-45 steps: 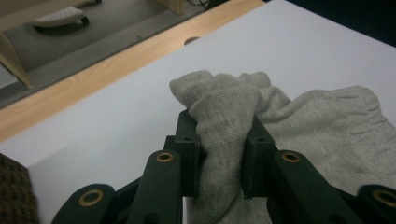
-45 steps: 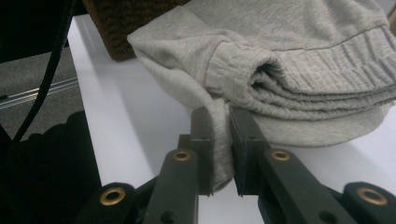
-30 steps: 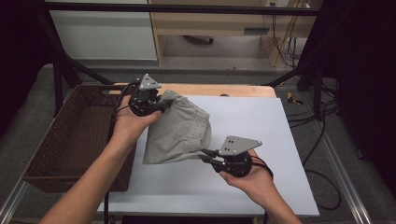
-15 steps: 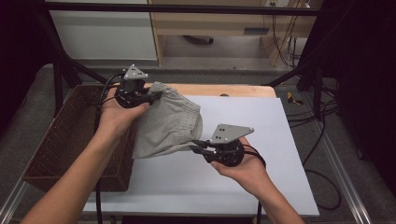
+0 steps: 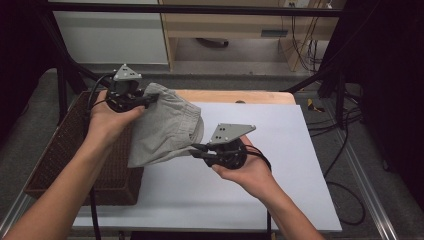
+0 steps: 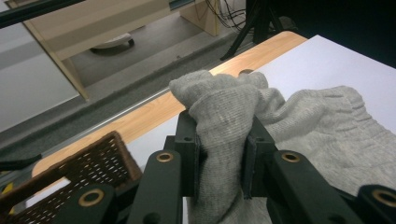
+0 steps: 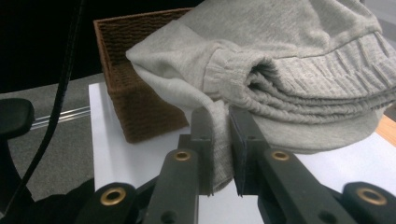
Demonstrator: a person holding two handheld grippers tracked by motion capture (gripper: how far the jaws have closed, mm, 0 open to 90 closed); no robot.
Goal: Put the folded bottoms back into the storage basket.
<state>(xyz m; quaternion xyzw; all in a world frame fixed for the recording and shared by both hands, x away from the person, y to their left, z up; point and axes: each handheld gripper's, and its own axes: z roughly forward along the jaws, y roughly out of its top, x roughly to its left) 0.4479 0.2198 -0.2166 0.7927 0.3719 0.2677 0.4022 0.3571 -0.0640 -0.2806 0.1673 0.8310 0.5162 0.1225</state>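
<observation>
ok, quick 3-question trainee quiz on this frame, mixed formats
1. True or false: both the left gripper and the right gripper are clamped on the grey garment.
2. What stands at the table's left edge? A) brown wicker basket B) metal bucket C) cardboard box
3. Fill in: the garment hangs between the grippers, partly above the ____.

Key:
1. True; each gripper view shows cloth pinched between its jaws.
2. A, the wicker basket.
3. Basket; the rest hangs above the white table top.
</observation>
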